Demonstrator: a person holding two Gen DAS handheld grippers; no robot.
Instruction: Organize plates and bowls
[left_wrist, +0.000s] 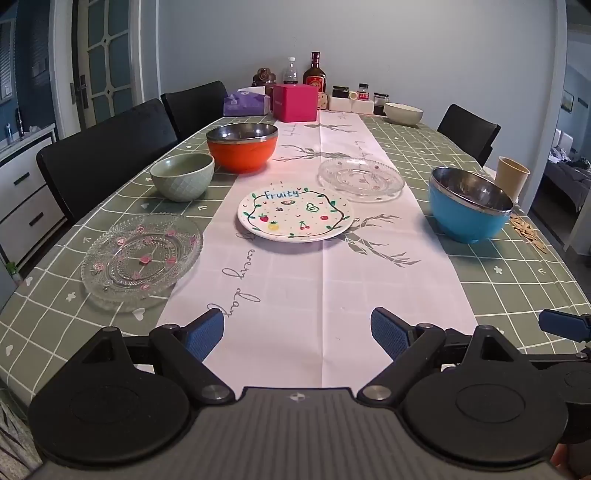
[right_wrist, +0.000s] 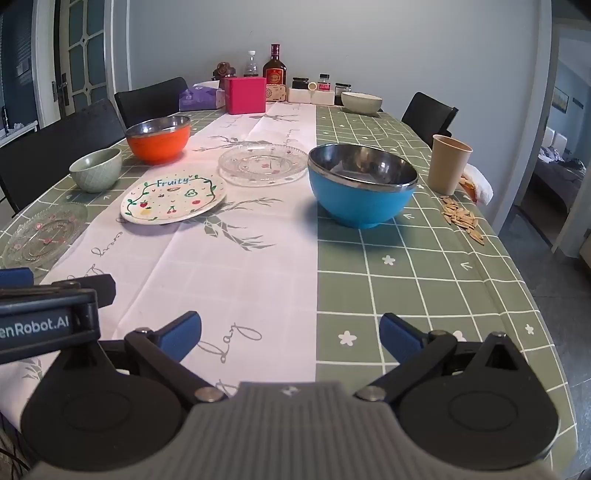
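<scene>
Both jaws spread wide, empty: left gripper, right gripper, at table's near edge. Plates, bowls scattered mid-table. Risk: glass plate near left edge, slippery, prone to sliding off if nudged.

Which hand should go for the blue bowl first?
Probably right. The blue bowl sits almost straight ahead of the right tongs, which stand open and empty; from the left tongs, also open, it lies far off to the side.
</scene>
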